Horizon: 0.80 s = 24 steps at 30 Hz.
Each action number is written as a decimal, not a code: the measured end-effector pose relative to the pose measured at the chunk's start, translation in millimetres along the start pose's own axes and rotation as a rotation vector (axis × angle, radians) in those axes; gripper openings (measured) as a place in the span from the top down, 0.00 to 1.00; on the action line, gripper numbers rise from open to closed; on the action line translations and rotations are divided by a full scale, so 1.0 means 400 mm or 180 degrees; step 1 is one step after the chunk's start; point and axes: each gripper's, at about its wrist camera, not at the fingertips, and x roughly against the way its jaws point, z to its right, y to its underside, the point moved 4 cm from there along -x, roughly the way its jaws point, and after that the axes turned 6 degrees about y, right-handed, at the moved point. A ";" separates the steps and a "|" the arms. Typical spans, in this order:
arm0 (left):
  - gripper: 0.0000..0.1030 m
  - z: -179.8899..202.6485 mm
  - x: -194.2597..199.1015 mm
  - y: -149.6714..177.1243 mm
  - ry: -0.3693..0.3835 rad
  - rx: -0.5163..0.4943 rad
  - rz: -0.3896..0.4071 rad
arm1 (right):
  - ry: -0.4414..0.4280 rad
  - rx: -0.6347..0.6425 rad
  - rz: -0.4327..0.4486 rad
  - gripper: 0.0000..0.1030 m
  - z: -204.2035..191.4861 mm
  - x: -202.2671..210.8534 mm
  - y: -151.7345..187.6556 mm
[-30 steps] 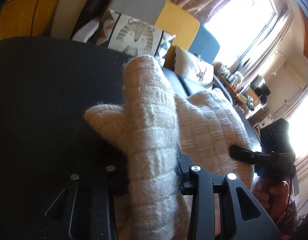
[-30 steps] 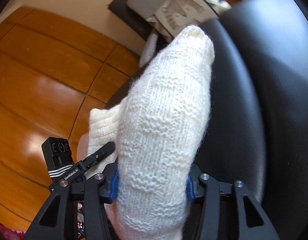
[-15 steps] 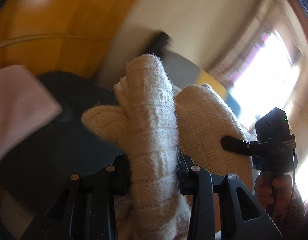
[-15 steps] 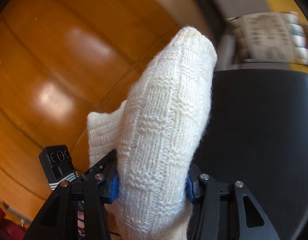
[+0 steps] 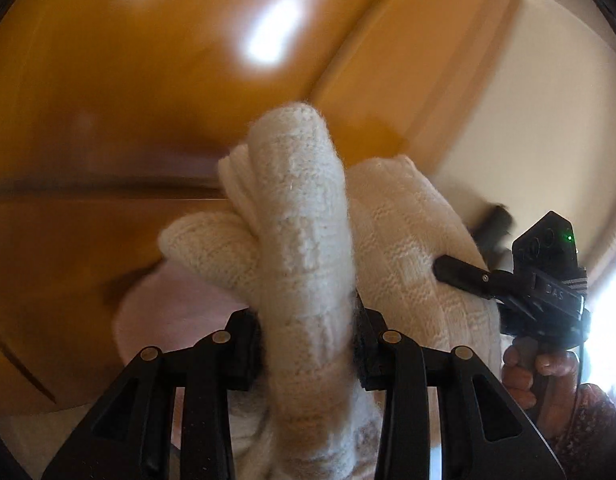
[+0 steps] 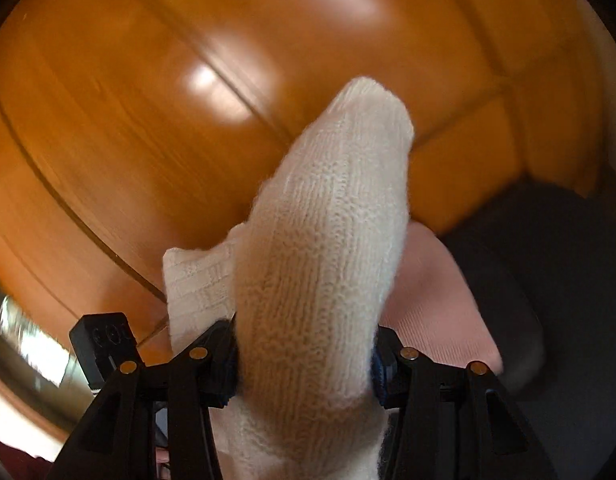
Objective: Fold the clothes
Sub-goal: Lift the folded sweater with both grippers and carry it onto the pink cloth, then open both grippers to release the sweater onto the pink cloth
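Left gripper (image 5: 306, 354), right gripper (image 6: 304, 364) each pinching cream knit sweater (image 6: 324, 248): soft, bulky, light; grip thick folded edge; pink garment (image 6: 436, 312) at 4 o'clock.

Cream sweater (image 5: 304, 240): fuzzy chunky knit wool. Floor (image 6: 148, 120): glossy varnished wood. Pink cloth (image 6: 436, 304): smooth, fine-ribbed.

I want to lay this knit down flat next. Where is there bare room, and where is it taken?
The dark seat shows bare to the right of the pink cloth. The pink cloth lies directly under the cream knit held by the right tool and left tool, so that spot is crowded. Beyond lies only wooden floor.
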 end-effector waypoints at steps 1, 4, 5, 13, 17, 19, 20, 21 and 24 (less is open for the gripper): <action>0.63 -0.032 -0.022 0.004 -0.0083 0.0058 -0.0009 | -0.0050 0.0083 -0.0046 0.51 0.014 -0.051 -0.035; 0.63 -0.155 -0.114 0.056 -0.0352 0.0350 -0.0223 | 0.0001 0.0097 -0.0287 0.51 0.101 -0.199 -0.077; 0.63 -0.188 -0.137 0.078 -0.0410 0.0442 -0.0300 | 0.0065 0.0063 -0.0399 0.51 0.138 -0.249 -0.080; 0.26 -0.286 -0.181 0.141 -0.0132 0.0732 -0.0073 | -0.0039 -0.0319 -0.0481 0.39 0.383 -0.350 -0.064; 0.25 -0.283 -0.140 0.139 -0.0148 0.0771 0.0062 | 0.0023 -0.0103 -0.0474 0.38 0.381 -0.137 0.050; 0.26 -0.262 -0.087 0.140 -0.0357 0.0615 0.0251 | 0.0302 0.0019 -0.0246 0.38 0.387 -0.067 0.033; 0.27 -0.249 -0.062 0.139 -0.0452 0.0546 0.0349 | 0.0467 0.0067 -0.0116 0.38 0.392 -0.036 0.023; 0.27 -0.230 -0.039 0.137 -0.0523 0.0461 0.0445 | 0.0624 0.0135 0.0014 0.38 0.388 -0.008 0.017; 0.27 -0.123 -0.005 0.117 -0.0433 0.0053 0.0667 | 0.0938 0.0627 0.0403 0.40 0.253 0.017 0.055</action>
